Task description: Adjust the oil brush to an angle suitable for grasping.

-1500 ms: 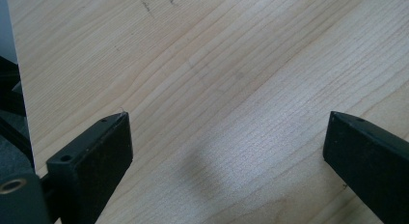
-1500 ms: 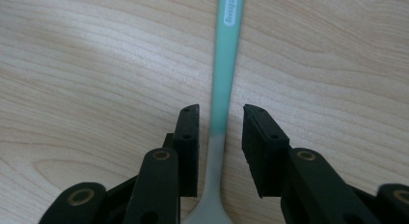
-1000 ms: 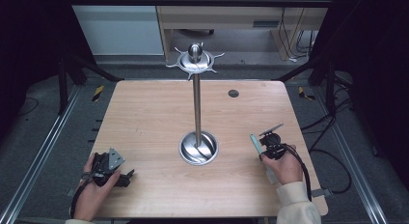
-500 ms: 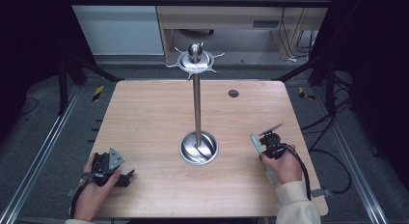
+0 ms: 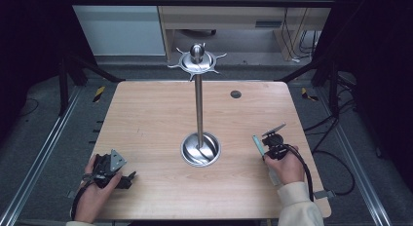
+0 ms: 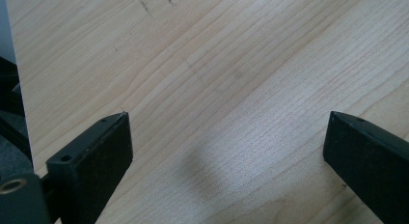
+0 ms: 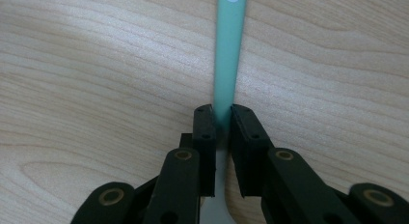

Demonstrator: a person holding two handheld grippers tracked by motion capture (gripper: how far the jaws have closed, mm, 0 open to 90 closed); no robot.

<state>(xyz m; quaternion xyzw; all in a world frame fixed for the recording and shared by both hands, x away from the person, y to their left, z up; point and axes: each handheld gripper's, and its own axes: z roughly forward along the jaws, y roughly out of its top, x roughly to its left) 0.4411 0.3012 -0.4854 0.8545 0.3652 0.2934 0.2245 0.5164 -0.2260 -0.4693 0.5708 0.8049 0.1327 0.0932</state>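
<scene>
On the light wooden table (image 5: pixel 146 119), the right gripper (image 5: pixel 267 144) sits at about four o'clock from the table's centre, held by the person's right hand (image 5: pixel 285 166). Its two black jaws have just been closing and now stand nearly together, pinching a slim mint-green plastic handle (image 7: pixel 227 55) between their pads. In the right gripper view the handle runs straight out toward twelve o'clock over the wood grain, with a small white mark near its far end; a pale grey part of it continues back toward six o'clock beneath the jaws. In the high view the same green handle (image 5: pixel 257 144) lies just at the gripper's nine o'clock side, low over the tabletop.

The left gripper (image 5: pixel 127 178) rests at about eight o'clock on the table, in the person's left hand (image 5: pixel 95 192), with its grey three-cornered plate on top. Its jaws stand wide apart with only bare wood between them, as the left gripper view shows.

A tall polished steel stand with a round dished base (image 5: pixel 200 149) and a spiked top disc rises at the table's centre, well apart from both grippers. A small dark round plug (image 5: pixel 235 94) sits toward one o'clock.
</scene>
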